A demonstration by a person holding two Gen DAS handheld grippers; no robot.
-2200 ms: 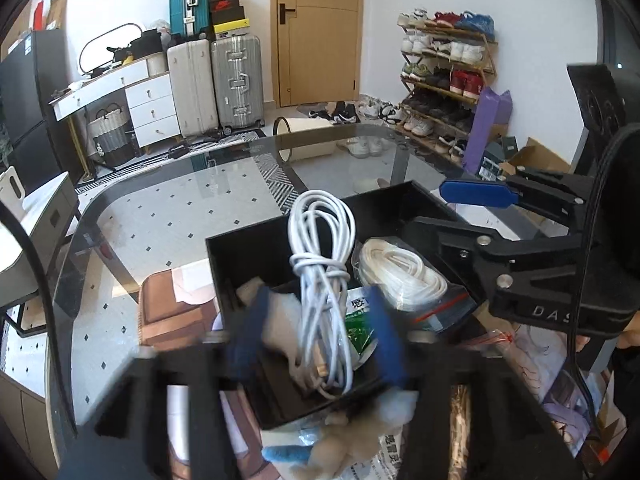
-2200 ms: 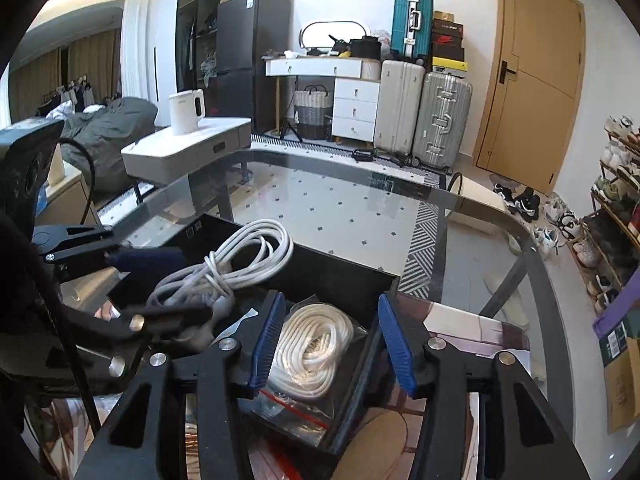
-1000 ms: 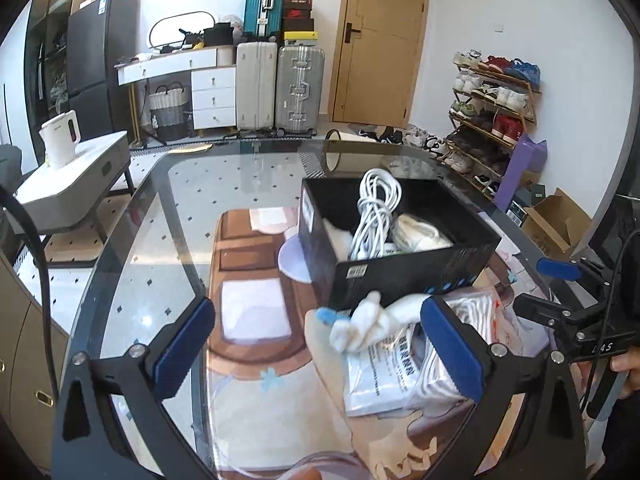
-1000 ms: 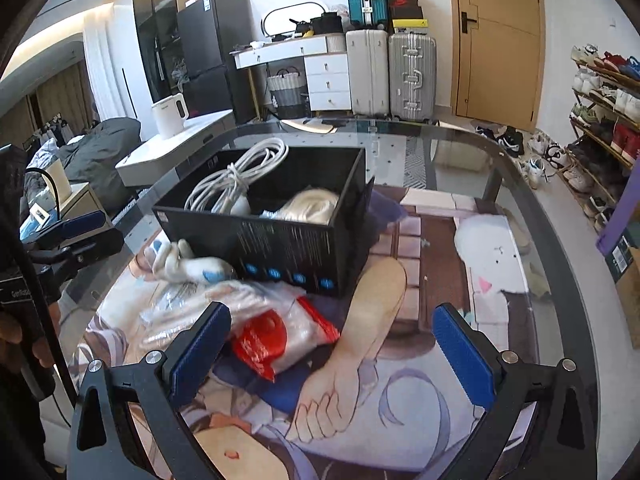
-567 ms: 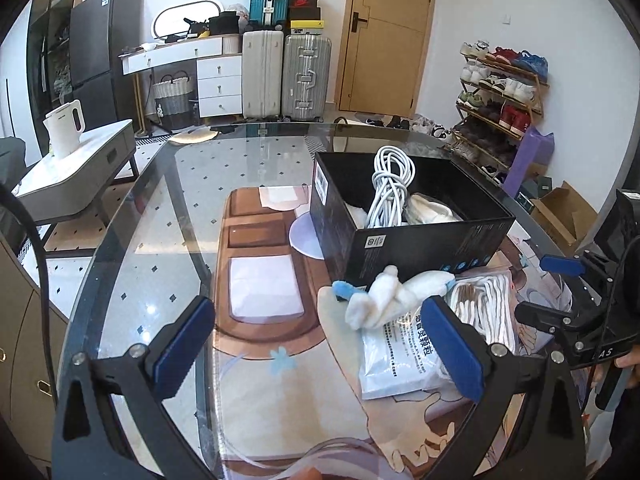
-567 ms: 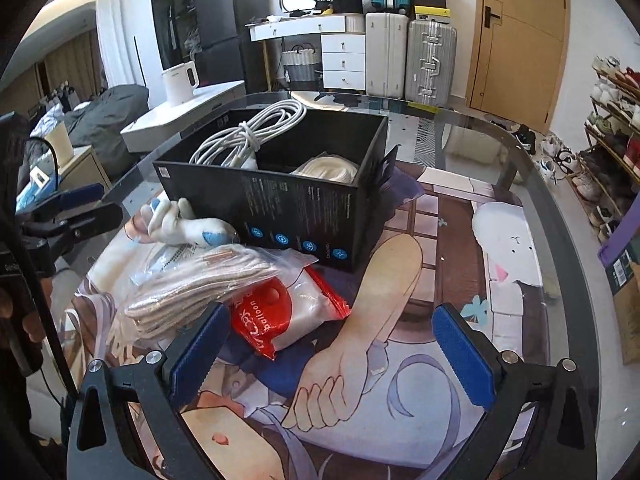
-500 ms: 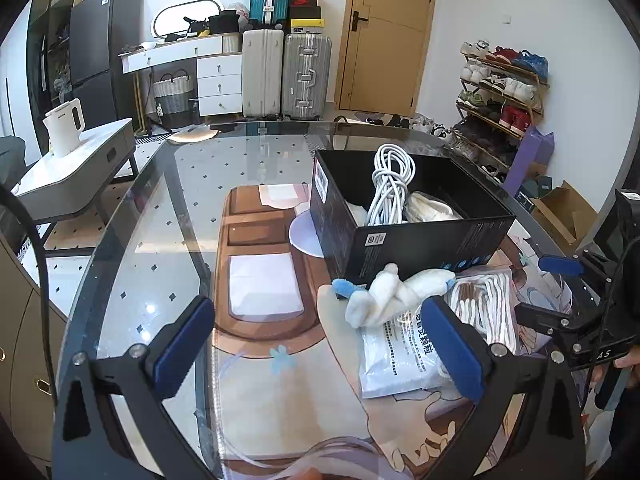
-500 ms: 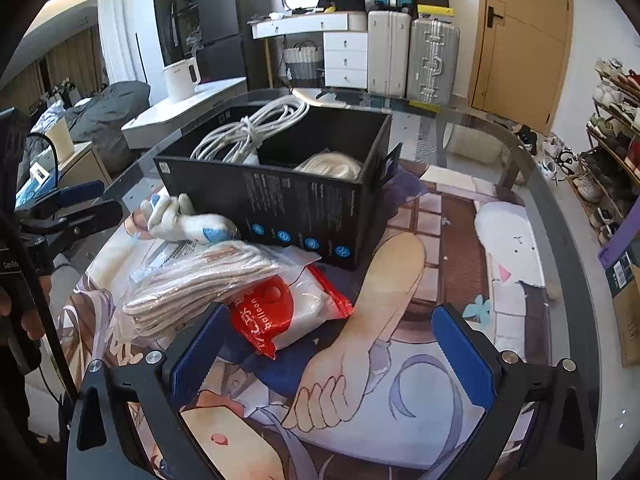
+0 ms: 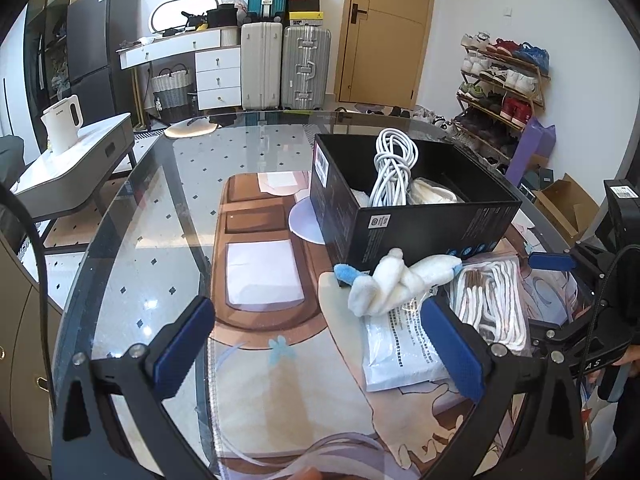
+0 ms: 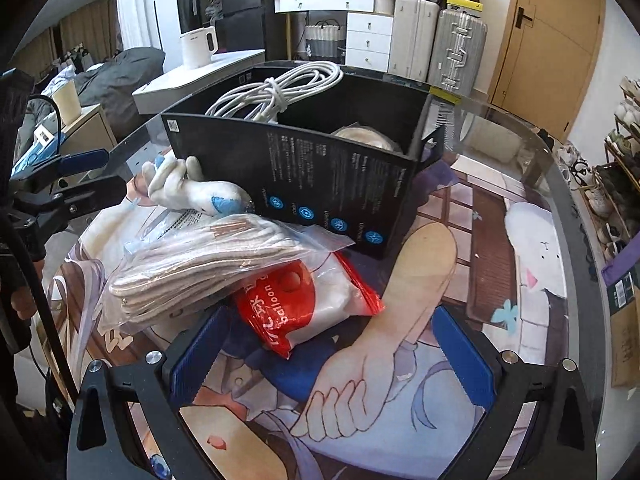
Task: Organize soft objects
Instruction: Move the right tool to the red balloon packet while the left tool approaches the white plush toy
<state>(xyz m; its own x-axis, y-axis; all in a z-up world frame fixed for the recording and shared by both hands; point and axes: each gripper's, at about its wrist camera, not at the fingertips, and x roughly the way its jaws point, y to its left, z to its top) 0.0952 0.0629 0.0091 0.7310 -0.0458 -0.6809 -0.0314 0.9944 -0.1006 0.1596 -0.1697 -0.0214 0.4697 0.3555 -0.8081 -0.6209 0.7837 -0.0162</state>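
Note:
A black box (image 9: 432, 222) (image 10: 320, 184) stands on the printed mat and holds a white cable bundle (image 9: 390, 174) (image 10: 276, 88) and a bagged white rope coil (image 9: 434, 196). A white and blue plush toy (image 9: 394, 280) (image 10: 192, 192) lies against the box's near wall. Beside it lie a white flat packet (image 9: 400, 348), a clear bag of beige rope (image 9: 490, 300) (image 10: 208, 268) and a red balloon bag (image 10: 304, 304). My left gripper (image 9: 316, 350) is open and empty, short of the plush. My right gripper (image 10: 328, 348) is open and empty just before the balloon bag.
The glass table (image 9: 160, 208) has a curved edge all round. The printed mat (image 10: 460, 280) covers its middle. A side table with a white kettle (image 9: 64, 124) stands to the left. Suitcases, a door and a shoe rack stand behind.
Both grippers let go of the cable and rope in the box, opened wide and drew back. The right one has since moved in closer to the balloon bag.

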